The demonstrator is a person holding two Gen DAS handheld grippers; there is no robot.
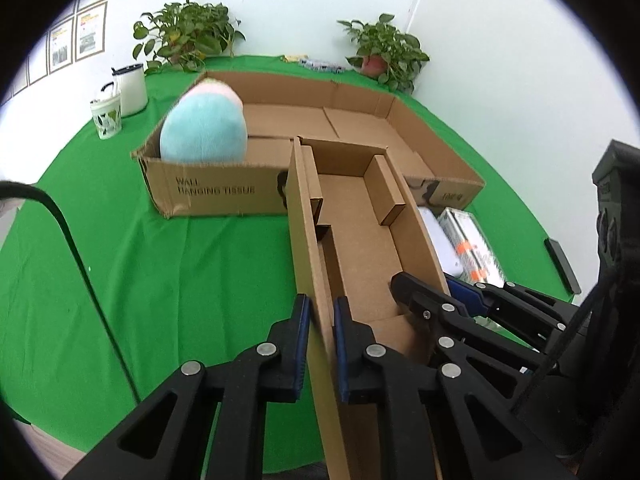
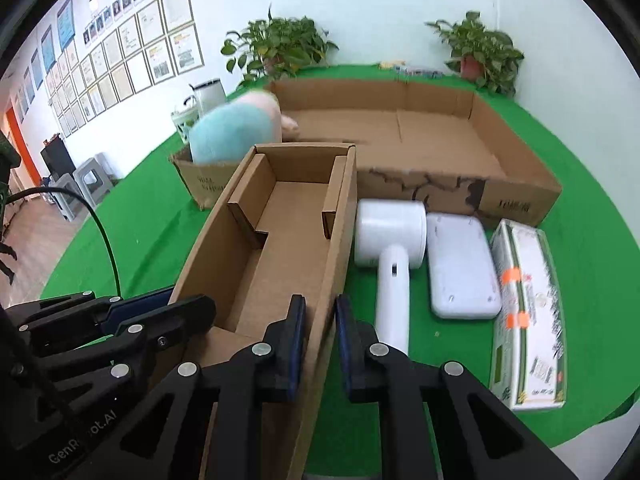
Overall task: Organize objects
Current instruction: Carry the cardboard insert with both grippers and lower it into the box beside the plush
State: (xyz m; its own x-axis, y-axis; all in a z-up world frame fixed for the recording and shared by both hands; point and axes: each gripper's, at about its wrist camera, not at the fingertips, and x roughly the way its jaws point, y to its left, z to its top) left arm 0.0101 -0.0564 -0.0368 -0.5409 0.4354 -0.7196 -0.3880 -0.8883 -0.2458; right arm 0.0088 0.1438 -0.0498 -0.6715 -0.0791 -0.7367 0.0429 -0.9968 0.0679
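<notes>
The left tongs are clenched on the left wall of the small cardboard box, one pad outside the wall and one inside. The right tongs pinch its right wall the same way, so the box is gripped on both long sides (whether it rests on the surface or hangs just above it cannot be told). This box is open-topped, narrow and long, plain brown, with folded flaps standing inside along both walls, and nothing lies in it. It sits toward the near edge of the green surface, its far end reaching the near wall of the large cardboard tray. That tray lies toward the far edge of the surface and is shallow and wide; a pastel blue and pink plush toy fills its left end, and the remaining floor shows bare cardboard. Right of the small box, on the green cloth just before the tray's near wall, lie a white handheld device, a flat white case and a green-and-white carton, side by side.
</notes>
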